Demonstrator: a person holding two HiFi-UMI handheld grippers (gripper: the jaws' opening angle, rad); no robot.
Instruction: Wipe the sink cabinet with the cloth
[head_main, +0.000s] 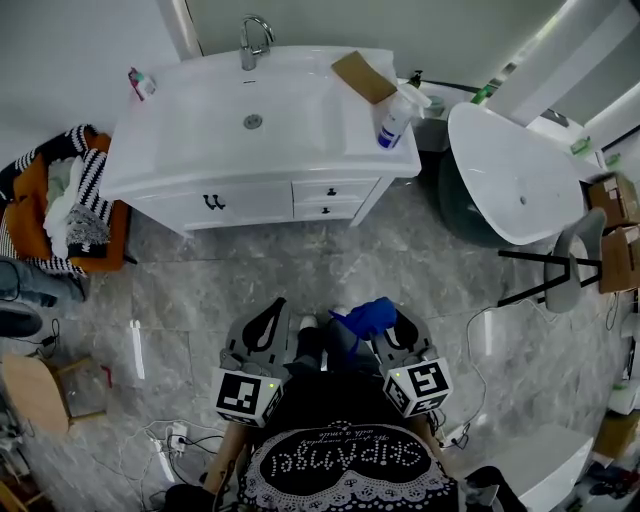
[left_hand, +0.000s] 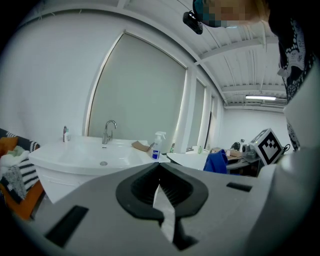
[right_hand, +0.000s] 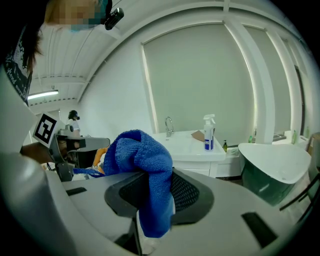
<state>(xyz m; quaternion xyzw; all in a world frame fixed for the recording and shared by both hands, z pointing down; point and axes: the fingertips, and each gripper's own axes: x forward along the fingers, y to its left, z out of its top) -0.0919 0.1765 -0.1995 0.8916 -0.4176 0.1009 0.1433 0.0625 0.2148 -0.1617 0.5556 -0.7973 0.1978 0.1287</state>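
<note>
We hold the cloth (right_hand: 142, 150) pinched between the jaws of the right gripper (right_hand: 151, 187), with a thick fold hanging over them. The left gripper (left_hand: 160, 172) has its jaws pressed together on nothing. The sink cabinet (head_main: 260, 200) stands well apart ahead. We should come near first, then press the loose fold flat on its front and wipe in 1 direction. We cannot see its sides and base, and in the 2 gripper views most of its front is hidden.

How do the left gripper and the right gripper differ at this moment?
The left gripper is empty; the right gripper holds the blue cloth. The left gripper's jaws meet each other; the right gripper's jaws press on cloth folds. Both are shut and held apart from the sink cabinet.
</note>
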